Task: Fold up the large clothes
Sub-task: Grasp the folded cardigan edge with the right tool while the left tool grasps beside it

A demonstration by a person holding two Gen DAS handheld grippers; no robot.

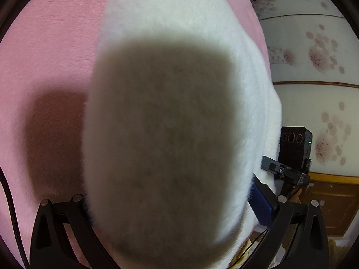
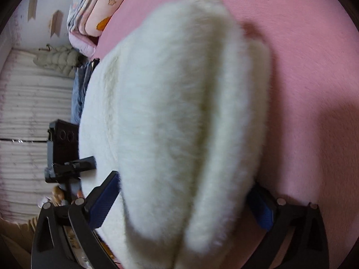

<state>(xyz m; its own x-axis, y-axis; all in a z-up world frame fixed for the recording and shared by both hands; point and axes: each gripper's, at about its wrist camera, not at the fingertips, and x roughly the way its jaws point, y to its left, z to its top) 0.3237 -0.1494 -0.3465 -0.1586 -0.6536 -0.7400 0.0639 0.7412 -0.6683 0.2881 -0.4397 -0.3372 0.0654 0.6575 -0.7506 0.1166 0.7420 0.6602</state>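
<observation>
white fleece garment point(image 1: 161, 123) between jaws, pink bedsheet point(image 1: 49, 44) behind

left gripper point(image 1: 172, 204): black plastic linkage arms, round silver pivot screws, blue textured finger pads point(image 1: 261, 208)
right gripper point(image 2: 179, 201): same black arms, silver screws, blue pads point(image 2: 104, 201)
cable point(image 1: 11, 213): thin, black, lower left of the frame

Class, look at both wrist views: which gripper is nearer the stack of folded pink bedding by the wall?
Right. The right gripper, clamping the white fleece, sees the pink bedding ahead-left; the left gripper shows none.
</observation>
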